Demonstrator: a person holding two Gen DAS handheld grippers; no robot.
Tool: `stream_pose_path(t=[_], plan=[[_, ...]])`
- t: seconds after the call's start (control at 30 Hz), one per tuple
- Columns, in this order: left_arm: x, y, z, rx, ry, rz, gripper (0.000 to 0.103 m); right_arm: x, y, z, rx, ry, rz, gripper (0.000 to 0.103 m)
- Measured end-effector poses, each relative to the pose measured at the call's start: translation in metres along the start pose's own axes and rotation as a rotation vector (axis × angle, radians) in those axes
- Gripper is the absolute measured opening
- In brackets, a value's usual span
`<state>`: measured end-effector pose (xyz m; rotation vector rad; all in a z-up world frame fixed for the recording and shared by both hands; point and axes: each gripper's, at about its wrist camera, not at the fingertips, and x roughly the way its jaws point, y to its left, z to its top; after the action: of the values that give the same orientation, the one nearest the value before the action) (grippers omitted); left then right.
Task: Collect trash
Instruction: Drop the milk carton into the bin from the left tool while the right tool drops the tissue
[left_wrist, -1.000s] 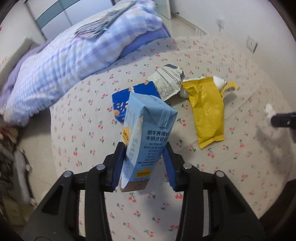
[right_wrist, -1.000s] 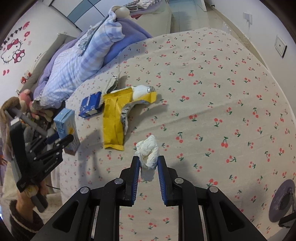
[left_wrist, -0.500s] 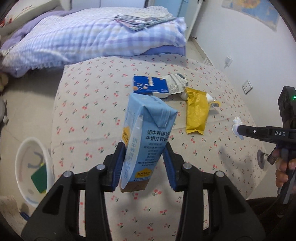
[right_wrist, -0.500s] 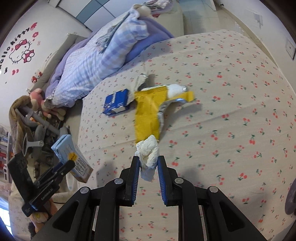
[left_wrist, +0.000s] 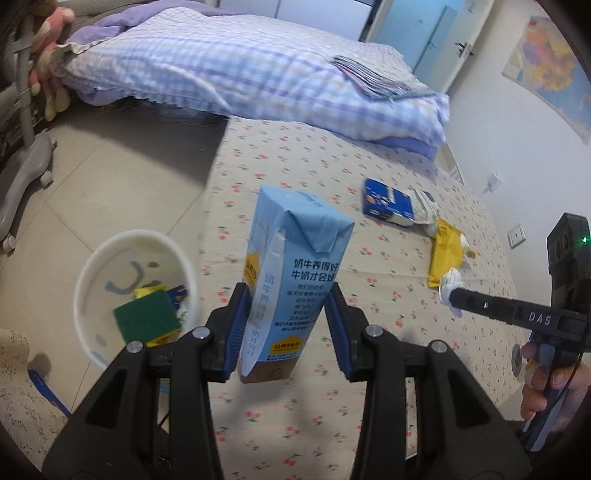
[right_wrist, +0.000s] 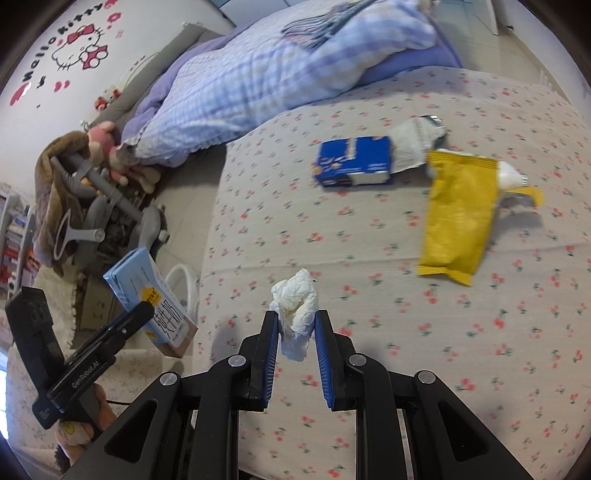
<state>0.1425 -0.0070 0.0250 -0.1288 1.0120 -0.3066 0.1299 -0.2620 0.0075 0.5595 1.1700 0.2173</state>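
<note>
Bedroom w/ a cherry-print bed (left_wrist: 369, 229) filling most of both views, tiled floor to its left, and on that floor, right by the bed edge, a white bin (left_wrist: 92, 280) already holding a green sponge and other bits. Left gripper (left_wrist: 288, 325) is clamped on a blue milk carton (left_wrist: 295, 273), carton upright, long axis running along the fingers, pads pressing its two side faces. Right gripper (right_wrist: 295, 332) is pinched shut on a crumpled white tissue (right_wrist: 295, 306), wad sticking out past the tips. Key relation: from the left wrist cam the bin sits low and to the left of the carton, close by, not yet underneath it; left hand is clearly the nearer one. Right gripper is over the bed, w/ only a sliver of the bin's rim (right_wrist: 181, 277) showing beyond the carton (right_wrist: 147, 295) in its view, so it prob. goes second. Remaining on the bed, well apart from both grippers: blue box (right_wrist: 354, 162), yellow wrapper (right_wrist: 458, 218), torn paper pack (right_wrist: 413, 144) touching the box.
</note>
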Motion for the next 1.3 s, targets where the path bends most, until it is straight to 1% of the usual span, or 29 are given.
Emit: stream_pose_path(t=[0.23, 0.37, 0.5, 0.6, 0.67, 0.73, 0.77, 0.8, 0.9, 0.93, 1.0, 1.03, 1.23, 1.27, 1.3], plan=[[-0.013, 0.066, -0.005, -0.1, -0.015, 0.063, 0.044, 0.038, 0.057, -0.001, -0.07, 0.048, 0.026, 0.021], [-0.014, 0.106, -0.012, -0.165, -0.004, 0.104, 0.044, 0.059, 0.082, -0.007, -0.112, 0.074, 0.028, 0.021], [-0.009, 0.134, -0.015, -0.217, 0.015, 0.133, 0.044, 0.078, 0.106, -0.009, -0.157, 0.092, 0.028, 0.021], [-0.006, 0.145, -0.013, -0.241, 0.01, 0.135, 0.044, 0.091, 0.122, -0.011, -0.174, 0.103, 0.048, 0.021], [-0.002, 0.148, -0.011, -0.245, 0.003, 0.106, 0.045, 0.099, 0.132, -0.013, -0.187, 0.109, 0.066, 0.021], [0.004, 0.15, -0.009, -0.254, 0.033, 0.113, 0.064, 0.106, 0.143, -0.015, -0.2, 0.117, 0.091, 0.021], [0.005, 0.151, -0.009, -0.264, 0.05, 0.122, 0.086, 0.107, 0.147, -0.016, -0.204, 0.12, 0.099, 0.021], [0.005, 0.151, -0.01, -0.273, 0.053, 0.138, 0.091, 0.11, 0.151, -0.016, -0.211, 0.123, 0.108, 0.022], [0.0, 0.154, -0.015, -0.274, 0.078, 0.194, 0.092, 0.121, 0.164, -0.019, -0.234, 0.133, 0.124, 0.022], [-0.001, 0.156, -0.017, -0.275, 0.079, 0.202, 0.093, 0.125, 0.167, -0.019, -0.238, 0.137, 0.13, 0.023], [-0.002, 0.163, -0.023, -0.275, 0.092, 0.226, 0.1, 0.131, 0.171, -0.019, -0.242, 0.145, 0.141, 0.023], [-0.003, 0.166, -0.026, -0.276, 0.096, 0.238, 0.1, 0.135, 0.174, -0.02, -0.243, 0.148, 0.145, 0.023], [-0.012, 0.181, -0.039, -0.312, 0.108, 0.246, 0.101, 0.154, 0.186, -0.018, -0.239, 0.159, 0.172, 0.024], [-0.012, 0.182, -0.04, -0.312, 0.107, 0.248, 0.101, 0.157, 0.189, -0.018, -0.242, 0.158, 0.179, 0.024], [-0.013, 0.183, -0.04, -0.31, 0.106, 0.253, 0.101, 0.159, 0.193, -0.018, -0.252, 0.155, 0.182, 0.027]])
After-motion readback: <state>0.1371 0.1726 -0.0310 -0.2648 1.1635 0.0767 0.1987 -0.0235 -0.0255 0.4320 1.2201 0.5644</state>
